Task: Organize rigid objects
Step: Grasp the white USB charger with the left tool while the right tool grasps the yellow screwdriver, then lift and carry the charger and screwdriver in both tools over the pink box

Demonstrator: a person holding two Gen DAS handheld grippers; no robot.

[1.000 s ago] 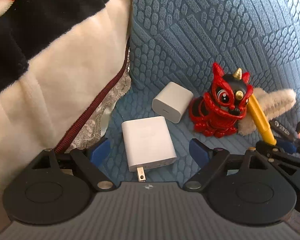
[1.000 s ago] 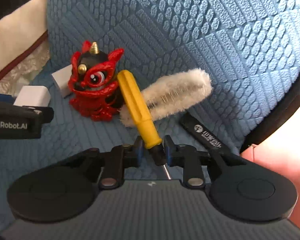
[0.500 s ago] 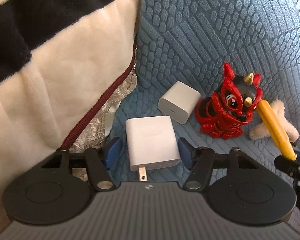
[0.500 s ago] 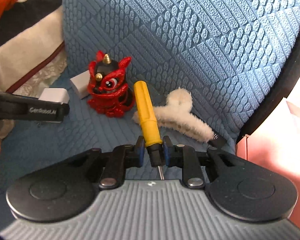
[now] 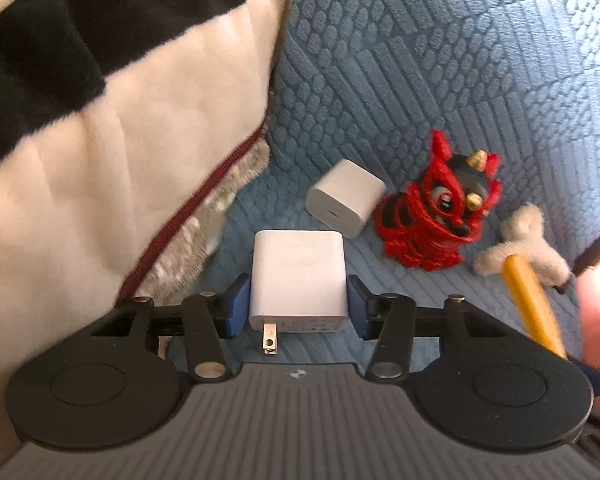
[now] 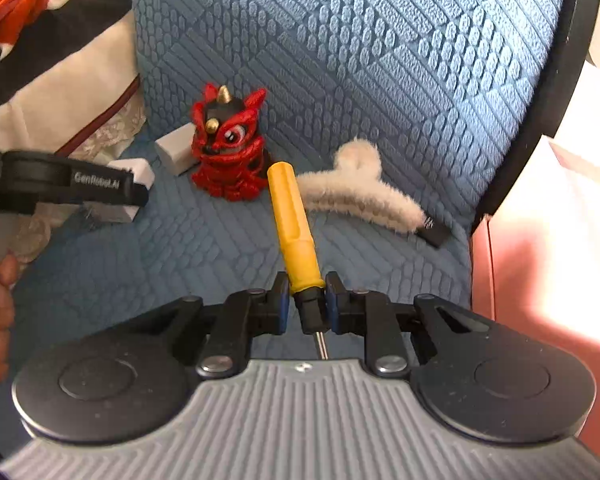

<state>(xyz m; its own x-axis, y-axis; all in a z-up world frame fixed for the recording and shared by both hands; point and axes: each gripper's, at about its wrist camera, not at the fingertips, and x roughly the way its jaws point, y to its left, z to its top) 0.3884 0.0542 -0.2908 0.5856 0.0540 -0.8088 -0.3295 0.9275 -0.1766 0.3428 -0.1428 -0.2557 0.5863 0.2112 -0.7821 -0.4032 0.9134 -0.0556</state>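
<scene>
My left gripper [image 5: 298, 304] is shut on a large white charger [image 5: 298, 280] with its prongs towards the camera, on the blue chair seat. A smaller white charger [image 5: 344, 198] lies just beyond it, next to a red lion figurine [image 5: 436, 220]. My right gripper [image 6: 304, 300] is shut on a yellow-handled screwdriver [image 6: 294, 224], held above the seat with the handle pointing forward. The screwdriver also shows in the left wrist view [image 5: 532, 304]. The figurine [image 6: 228, 156] and the left gripper's body [image 6: 72, 184] show in the right wrist view.
A cream and black plush blanket [image 5: 100, 120] fills the left. A fuzzy white hair clip [image 6: 360, 196] lies right of the figurine, with a black object [image 6: 434, 234] by its end. The chair's dark frame edge [image 6: 540, 92] runs on the right, beside a pink surface [image 6: 540, 272].
My left fingers have closed in from wide open onto the large charger. My right gripper has drawn back and up from the seat with the screwdriver in it.
</scene>
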